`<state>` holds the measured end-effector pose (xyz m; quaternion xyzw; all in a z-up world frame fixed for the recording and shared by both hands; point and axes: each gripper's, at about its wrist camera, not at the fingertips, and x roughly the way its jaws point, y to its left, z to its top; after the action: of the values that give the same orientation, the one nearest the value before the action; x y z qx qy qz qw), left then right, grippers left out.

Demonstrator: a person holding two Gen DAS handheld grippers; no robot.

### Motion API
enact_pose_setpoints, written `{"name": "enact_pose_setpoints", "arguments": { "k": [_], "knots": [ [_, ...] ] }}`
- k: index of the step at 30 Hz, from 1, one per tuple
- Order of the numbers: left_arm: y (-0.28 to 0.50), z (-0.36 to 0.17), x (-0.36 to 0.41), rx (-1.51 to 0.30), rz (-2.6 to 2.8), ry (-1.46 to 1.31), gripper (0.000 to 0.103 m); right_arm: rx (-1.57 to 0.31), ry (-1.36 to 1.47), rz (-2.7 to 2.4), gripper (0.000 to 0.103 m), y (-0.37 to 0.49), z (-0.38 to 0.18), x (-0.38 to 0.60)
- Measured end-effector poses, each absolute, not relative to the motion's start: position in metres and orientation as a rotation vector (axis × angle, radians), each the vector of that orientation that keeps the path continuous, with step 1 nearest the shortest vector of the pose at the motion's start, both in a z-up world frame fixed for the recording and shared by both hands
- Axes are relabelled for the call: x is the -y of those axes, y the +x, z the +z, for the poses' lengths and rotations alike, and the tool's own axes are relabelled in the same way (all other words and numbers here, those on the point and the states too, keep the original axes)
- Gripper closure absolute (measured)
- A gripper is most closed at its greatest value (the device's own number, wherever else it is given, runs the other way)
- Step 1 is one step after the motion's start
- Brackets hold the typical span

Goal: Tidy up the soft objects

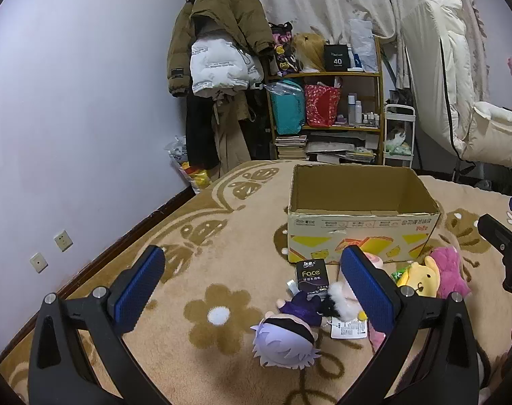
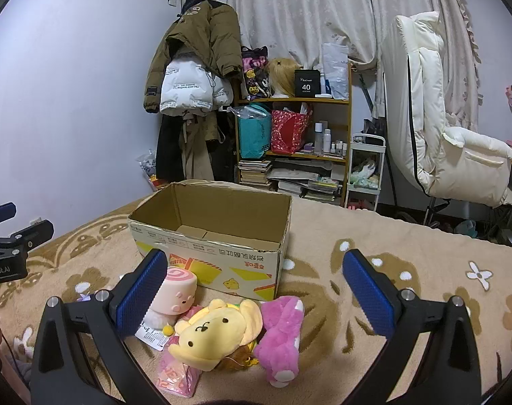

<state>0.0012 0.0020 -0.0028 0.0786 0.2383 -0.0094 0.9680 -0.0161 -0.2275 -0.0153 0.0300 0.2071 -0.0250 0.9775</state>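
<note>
An open cardboard box stands on a beige flowered blanket, nothing visible inside. In front of it lie soft toys: a lilac-haired doll in dark clothes, a yellow plush, a pink plush, and a pink roll-shaped plush. A black tissue pack lies by the box. My left gripper stands open above the doll, holding nothing. My right gripper hovers open over the yellow and pink plushes, touching neither.
A shelf with bags, books and bottles stands behind the bed, next to hanging jackets. A white padded chair is at the right. A pink packet lies under the yellow plush.
</note>
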Motion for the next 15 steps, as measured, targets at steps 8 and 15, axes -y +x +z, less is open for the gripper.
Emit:
{"name": "enact_pose_setpoints", "arguments": {
  "k": [8, 15],
  "knots": [
    [-0.0009, -0.0021, -0.0017, -0.484, -0.024, 0.161, 0.0, -0.42, 0.064, -0.05, 0.0, -0.016, -0.0148, 0.2261],
    [-0.0017, -0.0031, -0.003, -0.486, -0.033, 0.157, 0.0, -0.419, 0.063, -0.049, 0.0, -0.0163, -0.0171, 0.2252]
  ]
}}
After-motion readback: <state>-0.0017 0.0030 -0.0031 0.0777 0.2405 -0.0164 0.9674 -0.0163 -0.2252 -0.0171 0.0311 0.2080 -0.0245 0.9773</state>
